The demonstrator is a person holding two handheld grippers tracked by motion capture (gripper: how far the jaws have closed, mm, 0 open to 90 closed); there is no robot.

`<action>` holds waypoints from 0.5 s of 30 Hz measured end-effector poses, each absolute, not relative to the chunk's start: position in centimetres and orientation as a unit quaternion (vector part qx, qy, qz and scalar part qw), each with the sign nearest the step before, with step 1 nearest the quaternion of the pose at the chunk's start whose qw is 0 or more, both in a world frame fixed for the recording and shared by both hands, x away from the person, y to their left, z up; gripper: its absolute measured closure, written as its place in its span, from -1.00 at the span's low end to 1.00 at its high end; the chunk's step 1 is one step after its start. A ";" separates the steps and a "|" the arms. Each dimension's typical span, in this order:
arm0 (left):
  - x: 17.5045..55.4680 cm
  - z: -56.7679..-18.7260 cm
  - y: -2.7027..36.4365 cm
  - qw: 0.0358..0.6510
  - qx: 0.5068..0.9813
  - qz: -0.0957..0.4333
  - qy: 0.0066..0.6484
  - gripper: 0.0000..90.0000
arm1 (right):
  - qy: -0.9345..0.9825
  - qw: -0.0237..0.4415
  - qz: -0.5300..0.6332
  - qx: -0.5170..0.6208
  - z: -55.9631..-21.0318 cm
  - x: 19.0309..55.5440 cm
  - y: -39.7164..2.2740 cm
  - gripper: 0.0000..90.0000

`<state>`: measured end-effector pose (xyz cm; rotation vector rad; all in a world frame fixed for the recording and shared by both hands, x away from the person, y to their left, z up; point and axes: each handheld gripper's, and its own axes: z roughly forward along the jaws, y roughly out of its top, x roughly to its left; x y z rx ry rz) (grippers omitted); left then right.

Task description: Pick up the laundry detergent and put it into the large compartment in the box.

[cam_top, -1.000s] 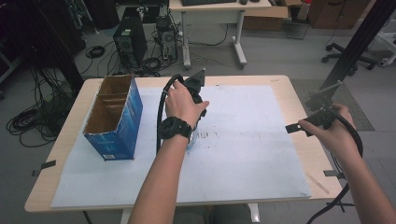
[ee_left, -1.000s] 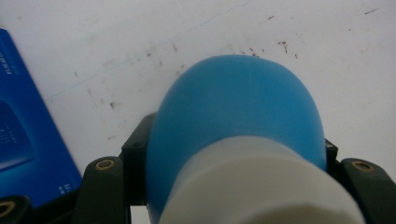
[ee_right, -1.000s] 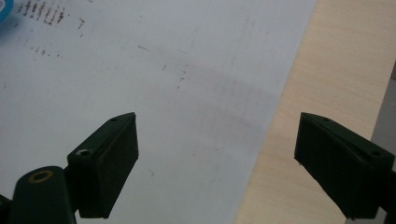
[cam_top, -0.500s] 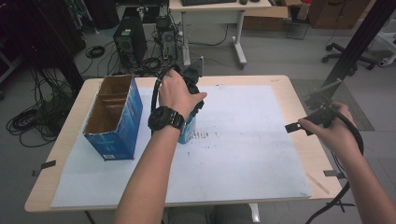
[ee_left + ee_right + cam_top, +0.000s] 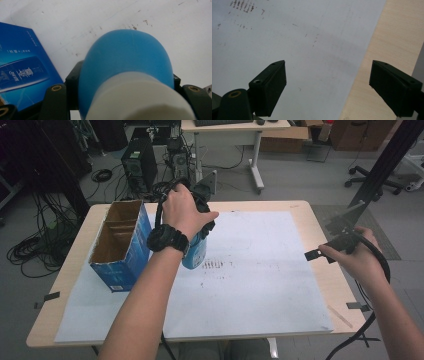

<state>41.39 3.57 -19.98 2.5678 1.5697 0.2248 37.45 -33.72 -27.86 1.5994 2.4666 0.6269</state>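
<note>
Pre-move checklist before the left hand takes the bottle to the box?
1. Left gripper shut on the bottle: ok, the blue body sits clamped between the fingers.
2. Bottle off the sheet: cannot tell.
3. Box open on top: ok, cardboard dividers show inside.
4. Free compartment: cannot tell, the bottoms are in shadow.
5. Right gripper out of the way: ok, open over the sheet's right edge, nothing between its fingers.
6. Path from bottle to box: ok, nothing stands between them.
</note>
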 end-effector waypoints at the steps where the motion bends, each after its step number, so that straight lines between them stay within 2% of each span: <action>1: 41.4 -19.7 3.7 0.063 0.850 0.074 0.518 -0.14 | 0.818 0.067 0.208 0.532 -27.8 37.5 -33.7 -0.68; 15: 41.1 -16.4 4.1 0.059 0.859 0.095 0.500 -0.14 | 0.821 0.068 0.209 0.526 -26.4 37.8 -33.2 -0.68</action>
